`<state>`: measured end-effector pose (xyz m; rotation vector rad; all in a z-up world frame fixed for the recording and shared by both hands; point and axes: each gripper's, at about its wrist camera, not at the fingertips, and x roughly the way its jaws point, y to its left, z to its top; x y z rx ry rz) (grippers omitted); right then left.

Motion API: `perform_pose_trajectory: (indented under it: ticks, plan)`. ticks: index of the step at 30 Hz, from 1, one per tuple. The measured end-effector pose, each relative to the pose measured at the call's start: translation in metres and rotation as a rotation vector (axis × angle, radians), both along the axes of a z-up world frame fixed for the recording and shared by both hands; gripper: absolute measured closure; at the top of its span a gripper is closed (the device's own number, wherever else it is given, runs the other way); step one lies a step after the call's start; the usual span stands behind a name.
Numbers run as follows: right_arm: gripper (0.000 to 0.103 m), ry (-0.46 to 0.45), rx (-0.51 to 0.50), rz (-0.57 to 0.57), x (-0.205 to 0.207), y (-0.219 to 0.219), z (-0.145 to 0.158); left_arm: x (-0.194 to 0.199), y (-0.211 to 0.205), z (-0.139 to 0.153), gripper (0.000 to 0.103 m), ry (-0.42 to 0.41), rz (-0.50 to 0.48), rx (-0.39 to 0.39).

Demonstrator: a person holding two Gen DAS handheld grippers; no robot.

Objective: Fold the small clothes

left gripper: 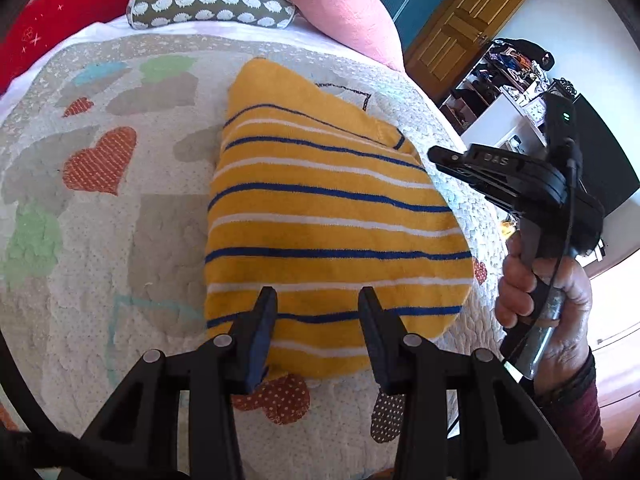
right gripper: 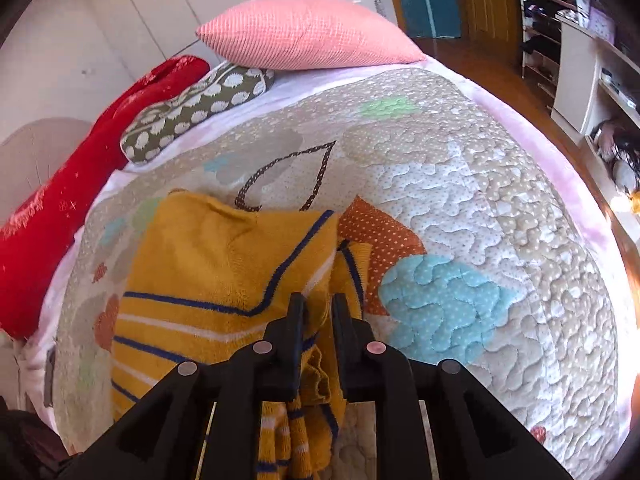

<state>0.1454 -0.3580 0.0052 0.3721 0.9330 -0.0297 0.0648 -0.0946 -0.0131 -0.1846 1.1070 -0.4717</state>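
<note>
1. The yellow terry garment with blue and white stripes point(left gripper: 332, 216) lies flat on the quilted bedspread with patchwork hearts point(left gripper: 100, 240), in the middle of the bed, its stripes running across my left camera's view and its long axis running away from me toward the pillows.

2. My left gripper point(left gripper: 316, 320) hovers over the near hem with a moderate gap between its jaws. The cloth shows between the fingers, but the pads are not pressing it and I hold nothing there.

3. My right gripper point(right gripper: 318, 312) is narrowed on a bunched fold of the same yellow garment point(right gripper: 224, 264). In the right wrist view the fabric is caught between the fingers and hangs down below them, so I take this as a grip on the side edge or sleeve.

4. In the left view my right hand point(left gripper: 544, 292) sits off the garment's right edge, with its gripper pointing in toward the cloth.

5. What the next move turns on, as I judge it: the pinched edge lies to the right of the body panel, and the fold should travel across the short axis, leftward over the stripes. My right hand is the nearer one to that edge; my left is nearer the hem and could pin it.

6. The pink textured pillow point(right gripper: 308, 32) and the olive bolster with white hedgehog print point(left gripper: 212, 6) are well apart from the work.
</note>
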Motion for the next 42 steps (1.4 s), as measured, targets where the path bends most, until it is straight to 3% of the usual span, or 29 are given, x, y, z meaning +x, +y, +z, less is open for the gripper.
perform_pose_trajectory:
  ticks: [4,7,9,13,16,20,24,26,29,35,42]
  plan:
    - [0.089,-0.132,0.149,0.085,-0.048,0.006,0.031,-0.013,0.012,0.015,0.062,-0.074,0.05,0.087]
    - [0.088,-0.128,0.244,0.206,-0.074,0.029,0.024,-0.023,0.019,0.02,0.061,-0.094,0.094,0.122]
    - [0.087,-0.085,0.237,0.238,-0.086,0.04,0.007,-0.034,0.019,0.024,0.059,-0.122,0.122,0.166]
    - [0.085,0.021,0.122,0.092,-0.099,0.028,-0.033,-0.048,0.021,0.028,0.054,-0.17,0.155,0.243]
    - [0.05,0.017,0.152,-0.003,-0.117,0.009,-0.039,-0.055,0.02,0.03,0.053,-0.192,0.155,0.274]
    - [0.051,-0.012,0.215,-0.02,-0.136,-0.003,-0.033,-0.055,0.014,0.029,0.052,-0.205,0.15,0.303]
    - [0.05,-0.046,0.192,-0.03,-0.141,-0.008,-0.022,-0.055,0.011,0.027,0.051,-0.214,0.15,0.325]
    - [0.04,-0.059,0.2,-0.038,-0.139,-0.012,-0.019,-0.053,0.011,0.026,0.049,-0.216,0.153,0.338]
    - [0.035,-0.065,0.208,-0.045,-0.134,-0.016,-0.017,-0.047,0.014,0.024,0.049,-0.216,0.163,0.354]
    - [0.029,-0.059,0.194,-0.023,-0.12,-0.012,-0.018,-0.035,0.023,0.02,0.046,-0.185,0.173,0.316]
    - [0.026,-0.047,0.188,-0.014,-0.103,-0.021,-0.016,0.013,0.063,0.015,0.039,-0.127,0.184,0.073]
